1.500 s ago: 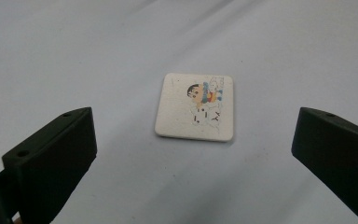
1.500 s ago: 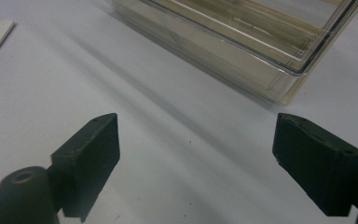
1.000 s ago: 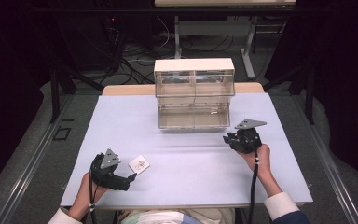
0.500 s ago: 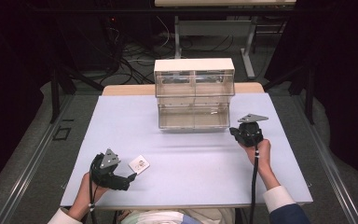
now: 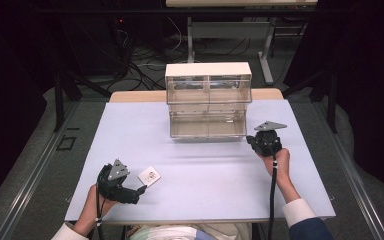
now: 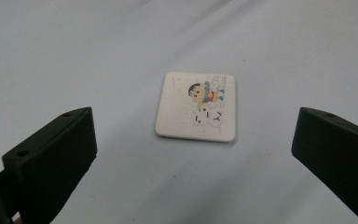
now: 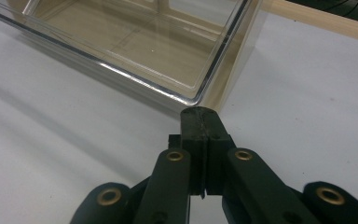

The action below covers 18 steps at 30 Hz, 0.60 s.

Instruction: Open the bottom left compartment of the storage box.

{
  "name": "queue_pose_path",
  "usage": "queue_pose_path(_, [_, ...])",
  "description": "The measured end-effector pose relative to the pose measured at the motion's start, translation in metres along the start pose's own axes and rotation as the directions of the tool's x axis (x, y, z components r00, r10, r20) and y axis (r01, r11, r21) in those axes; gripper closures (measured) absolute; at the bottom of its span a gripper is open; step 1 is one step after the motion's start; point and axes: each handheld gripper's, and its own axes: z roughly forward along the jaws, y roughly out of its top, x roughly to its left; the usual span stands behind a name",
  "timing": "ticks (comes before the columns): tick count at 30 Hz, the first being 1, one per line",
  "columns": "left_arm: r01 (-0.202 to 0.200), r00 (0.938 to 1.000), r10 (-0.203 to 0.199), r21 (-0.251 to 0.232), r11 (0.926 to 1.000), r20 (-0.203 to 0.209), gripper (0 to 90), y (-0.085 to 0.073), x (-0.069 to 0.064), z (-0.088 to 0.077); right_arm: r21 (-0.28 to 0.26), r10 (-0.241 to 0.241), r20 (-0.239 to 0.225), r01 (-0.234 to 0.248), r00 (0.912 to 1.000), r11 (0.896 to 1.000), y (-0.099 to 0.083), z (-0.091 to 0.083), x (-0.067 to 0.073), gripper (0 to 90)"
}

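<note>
Left gripper (image 6: 193, 154) wide open before small white square picture tile (image 6: 196, 106), near table's (image 5: 200, 170) front-left corner; right gripper (image 7: 200, 116) closed empty beside clear plastic drawer box (image 7: 135, 46).

Little legible anywhere. On the white tile (image 6: 196, 106), a printed cartoon figure toward 1 o'clock of its face, with a few small dark marks below it, toward 5 o'clock; possibly characters, too small and blurred to read. From the high view, same tile (image 5: 149, 176) at 7 o'clock of the table, print reduced to a faint speck. No lettering, brand or number readable on the clear drawer box (image 5: 208, 100) at 12 o'clock.
</note>
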Motion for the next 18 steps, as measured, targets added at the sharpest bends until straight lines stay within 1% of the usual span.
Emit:
queue_pose_path(4, [0.000,1.0000,0.000,-0.001,1.0000,0.001,0.3,0.0000,-0.0002,-0.0001,0.001,0.006,0.005,-0.006,1.0000,1.000,-0.0001,-0.0006,0.0006,90.0])
queue_pose_path(5, [-0.002,1.0000,0.002,-0.001,1.0000,0.001,0.3,0.0000,-0.0002,-0.0002,-0.002,-0.002,0.002,0.002,1.0000,1.000,0.0001,-0.0001,0.0004,90.0])
queue_pose_path(12, [-0.001,1.0000,0.001,-0.001,1.0000,0.001,0.3,-0.0001,-0.0001,-0.0004,-0.002,0.005,-0.006,-0.005,1.0000,1.000,-0.0001,-0.0011,0.0011,90.0])
queue_pose_path(15, [-0.001,1.0000,0.001,-0.001,1.0000,0.001,0.3,-0.0001,-0.0002,-0.0005,-0.005,-0.007,-0.007,0.007,0.9999,1.000,0.0001,-0.0006,0.0012,90.0])
queue_pose_path(16, [-0.001,1.0000,0.001,0.000,1.0000,-0.001,0.3,-0.0001,-0.0001,-0.0007,-0.001,0.005,-0.003,-0.005,1.0000,1.000,0.0001,-0.0010,0.0022,90.0])
queue_pose_path(18, [0.000,1.0000,0.000,-0.003,1.0000,0.000,0.3,-0.0003,0.0000,-0.0007,-0.001,0.006,-0.005,-0.006,1.0000,1.000,0.0002,-0.0010,0.0023,90.0])
